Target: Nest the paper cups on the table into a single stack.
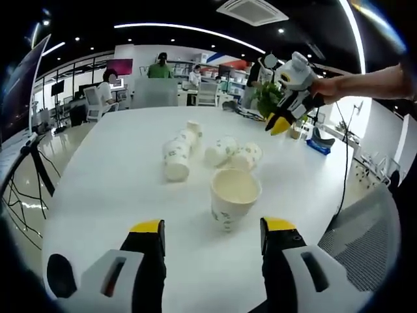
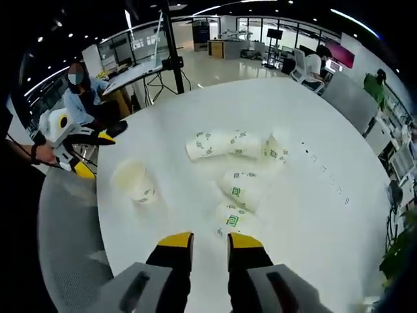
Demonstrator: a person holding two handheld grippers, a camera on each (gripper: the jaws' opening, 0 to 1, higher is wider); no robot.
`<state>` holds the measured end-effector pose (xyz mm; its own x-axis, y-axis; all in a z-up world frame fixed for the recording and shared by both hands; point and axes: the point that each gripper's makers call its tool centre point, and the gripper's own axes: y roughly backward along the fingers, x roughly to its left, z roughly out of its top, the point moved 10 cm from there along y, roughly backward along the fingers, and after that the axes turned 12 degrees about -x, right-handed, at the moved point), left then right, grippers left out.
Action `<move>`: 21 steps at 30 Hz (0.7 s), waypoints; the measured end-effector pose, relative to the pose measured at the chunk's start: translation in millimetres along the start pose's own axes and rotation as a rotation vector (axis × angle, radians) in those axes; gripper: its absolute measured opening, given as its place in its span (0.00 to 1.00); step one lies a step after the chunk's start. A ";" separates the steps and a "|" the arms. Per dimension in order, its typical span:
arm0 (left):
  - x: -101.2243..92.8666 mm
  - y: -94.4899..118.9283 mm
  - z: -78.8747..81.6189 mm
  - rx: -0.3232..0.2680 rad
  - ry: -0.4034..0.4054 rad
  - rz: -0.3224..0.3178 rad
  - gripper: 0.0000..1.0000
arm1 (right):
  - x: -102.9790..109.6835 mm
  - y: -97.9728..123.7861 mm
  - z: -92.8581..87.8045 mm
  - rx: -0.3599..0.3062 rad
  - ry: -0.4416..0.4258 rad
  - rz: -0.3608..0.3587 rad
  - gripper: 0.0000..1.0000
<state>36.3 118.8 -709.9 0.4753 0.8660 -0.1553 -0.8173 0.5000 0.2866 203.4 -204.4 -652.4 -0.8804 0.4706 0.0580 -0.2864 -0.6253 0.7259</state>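
Right now nothing is held. The left gripper (image 1: 212,242) hangs low over the near edge of the white round table (image 1: 111,189) with its yellow-tipped jaws spread wide and empty, lined up on the one upright paper cup (image 1: 234,194), which stands open-mouthed just ahead of them; that spread looks chosen to take the cup's full width. In the right gripper view the same upright cup (image 2: 135,180) stands apart from the others, toward the table's edge, with the left gripper (image 2: 91,151) beside it.

The remaining cups lie on their sides near the middle of the table. A partly nested row (image 1: 178,153) lies to the left, and two loose cups, one (image 1: 221,150) and the other (image 1: 245,156), rest close together just behind the upright one. From the right gripper (image 2: 210,242) the row (image 2: 229,145) lies farther off, while the two loose cups (image 2: 238,186) and (image 2: 233,220) sit just ahead of its jaws, which stand only a little apart and empty. I judge the stacking barely begun, the upright cup being the natural base to nest the rest into.
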 end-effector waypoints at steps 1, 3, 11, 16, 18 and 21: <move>0.8 -0.5 -0.9 0.001 0.000 0.000 0.57 | -1.3 -0.7 -2.6 0.001 -0.001 -0.007 0.20; 1.3 -0.8 -1.2 0.002 0.000 0.001 0.58 | -6.5 -4.3 -9.0 0.005 -0.015 -0.023 0.22; 0.6 -0.8 -0.8 0.009 0.000 0.004 0.58 | -18.0 -8.6 -23.9 -0.004 -0.066 -0.094 0.27; 2.6 -1.8 -2.6 0.014 -0.001 0.006 0.57 | -30.5 -21.3 -41.3 0.004 -0.089 -0.104 0.33; 3.4 -2.1 -3.5 0.015 -0.001 0.006 0.57 | -33.5 -25.0 -45.1 0.010 -0.094 -0.106 0.35; 1.9 -2.3 -2.6 0.021 -0.004 0.004 0.57 | -29.8 -27.1 -46.1 0.024 -0.081 -0.095 0.35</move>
<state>38.2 119.4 -713.4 0.4730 0.8681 -0.1503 -0.8123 0.4958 0.3072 220.0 -230.2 -705.4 -0.8162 0.5763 0.0426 -0.3570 -0.5609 0.7470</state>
